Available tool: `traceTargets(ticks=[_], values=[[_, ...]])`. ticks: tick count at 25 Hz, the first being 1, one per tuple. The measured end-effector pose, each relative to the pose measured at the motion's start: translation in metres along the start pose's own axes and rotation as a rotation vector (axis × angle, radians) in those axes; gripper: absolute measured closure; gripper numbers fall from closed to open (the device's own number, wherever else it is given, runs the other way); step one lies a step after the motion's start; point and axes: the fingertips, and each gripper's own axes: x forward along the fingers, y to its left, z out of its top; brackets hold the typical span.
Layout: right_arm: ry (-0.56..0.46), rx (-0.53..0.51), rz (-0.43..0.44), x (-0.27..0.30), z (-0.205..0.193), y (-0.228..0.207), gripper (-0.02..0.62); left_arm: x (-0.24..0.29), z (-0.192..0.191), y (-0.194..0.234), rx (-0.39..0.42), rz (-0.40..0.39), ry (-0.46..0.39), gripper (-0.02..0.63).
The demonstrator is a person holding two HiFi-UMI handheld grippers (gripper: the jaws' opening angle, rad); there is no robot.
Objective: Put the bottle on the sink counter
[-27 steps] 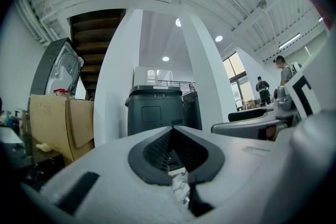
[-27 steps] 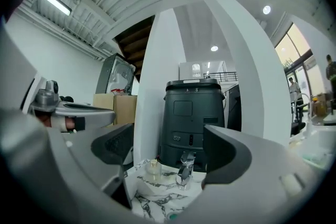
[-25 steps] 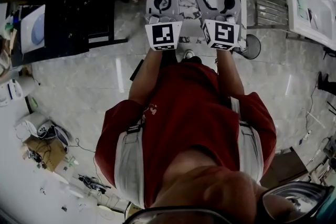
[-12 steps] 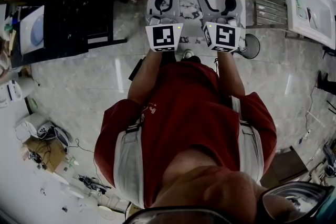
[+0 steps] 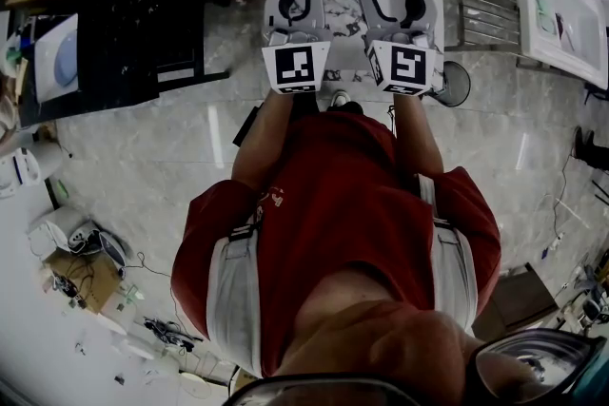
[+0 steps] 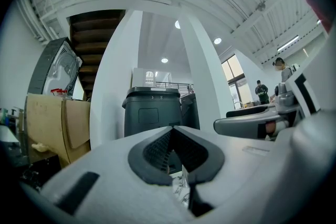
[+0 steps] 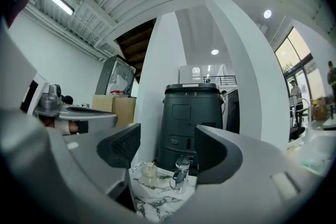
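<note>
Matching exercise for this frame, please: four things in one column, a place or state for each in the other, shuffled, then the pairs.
1 left tongs
2 right tongs
3 bottle
4 dark bin

a on the marble counter
b jaws apart, empty
c behind the counter
d jaws together

Pairs: 1-d, 2-b, 3-a, 4-c. The right tongs' jaws have just been closing, nothing between them.

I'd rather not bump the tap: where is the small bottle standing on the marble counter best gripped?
Probably the bottle by its body below the cap, coming level from the near edge: it stands upright, and the faucet stands close beside it.
</note>
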Motion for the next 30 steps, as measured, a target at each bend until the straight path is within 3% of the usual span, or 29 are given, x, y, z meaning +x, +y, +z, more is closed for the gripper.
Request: traceTargets(ticks=[12, 19, 30], values=[[0.015, 0.006, 0.000, 0.0027, -0.0047, -0.0050, 0.357, 0.0069, 0.0011, -0.0038, -0.002, -0.010, -0.004, 0.606], [0.024, 0.005, 0.004, 0.0026, -0.0065, -0.0013, 0.373, 0.0044, 0.0008, -0.0034, -0.004, -0.009, -0.002, 0.606], [0.025, -0.010, 0.000, 0.0007, -0.0061, 0.0027, 0.470, 0.0003, 0.0014, -0.0038, -0.003, -0.014, -0.006, 0.606]])
